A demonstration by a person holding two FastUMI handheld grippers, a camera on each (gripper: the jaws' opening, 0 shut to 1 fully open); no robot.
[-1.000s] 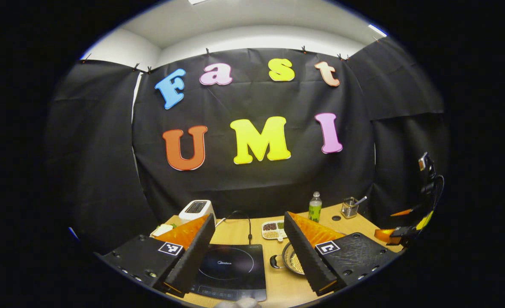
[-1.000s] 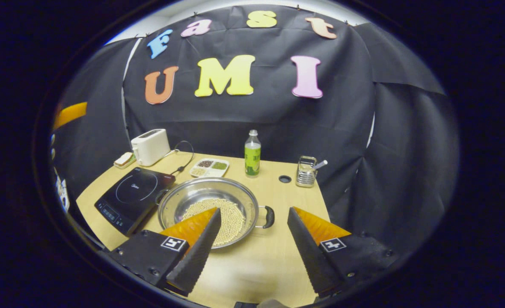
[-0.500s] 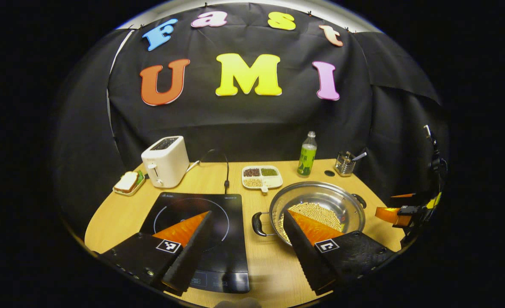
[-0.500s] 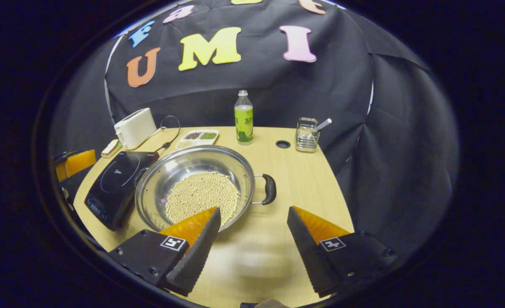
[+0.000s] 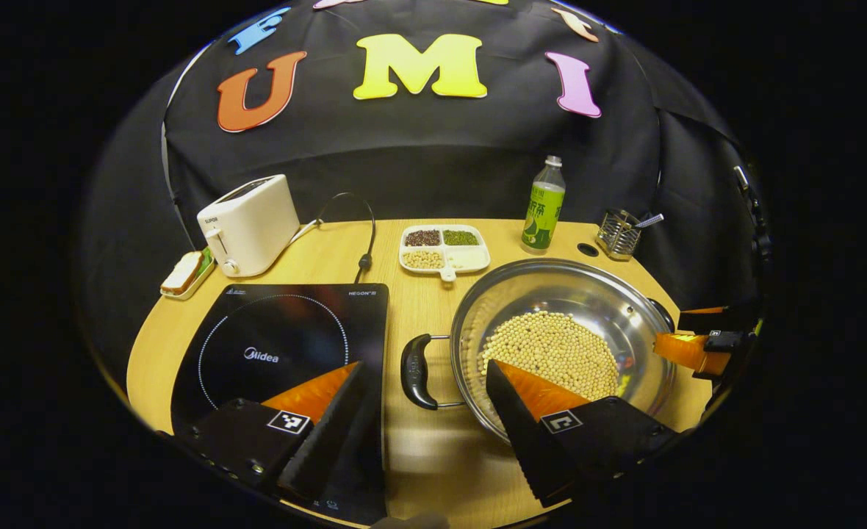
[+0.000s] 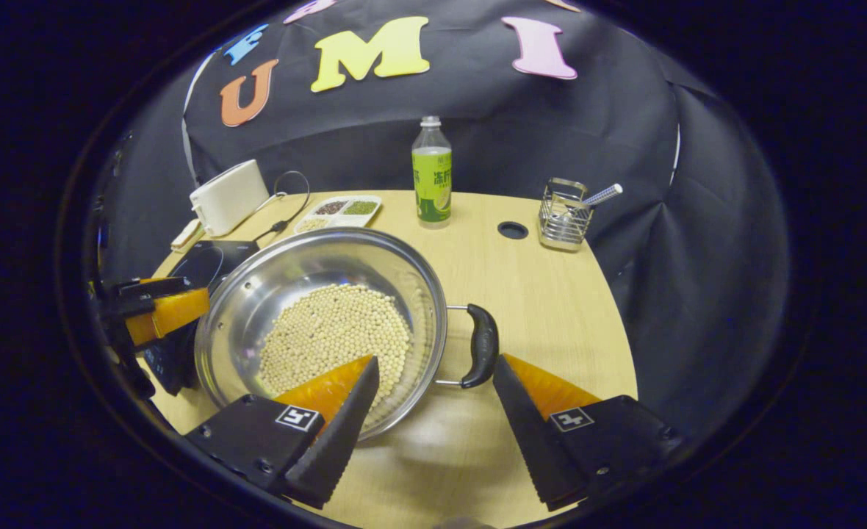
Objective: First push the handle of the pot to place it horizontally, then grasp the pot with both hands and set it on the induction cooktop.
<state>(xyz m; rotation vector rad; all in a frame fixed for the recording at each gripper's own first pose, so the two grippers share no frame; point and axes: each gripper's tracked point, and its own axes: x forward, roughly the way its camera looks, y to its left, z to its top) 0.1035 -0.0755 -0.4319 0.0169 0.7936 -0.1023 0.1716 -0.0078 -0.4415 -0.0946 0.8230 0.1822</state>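
The steel pot [image 5: 562, 334] of pale beans [image 5: 551, 353] is sitting on the wooden table [image 5: 433, 308], just to the right of the black induction cooktop [image 5: 279, 345] and not on it. Its 2 black handles are pointing sideways: the left handle [image 5: 415, 371] is lying in the gap between pot and cooktop, and the right handle [image 6: 481, 345] is showing in the right gripper view.

The left gripper [image 5: 426, 411] is hovering with its jaws spread wide and nothing between them, 1 finger [image 5: 323, 433] over the cooktop's near corner and the other over the pot's near rim, with the left handle framed between them. The right gripper [image 6: 437, 415] is likewise gaping and gripping nothing, 1 finger over the pot's near rim, the other just beside the right handle.

Along the back of the table are standing a white toaster [image 5: 246, 224], a 4-part tray of beans [image 5: 444, 246], a green-labelled bottle [image 5: 544, 213] and a wire holder [image 5: 617, 234].
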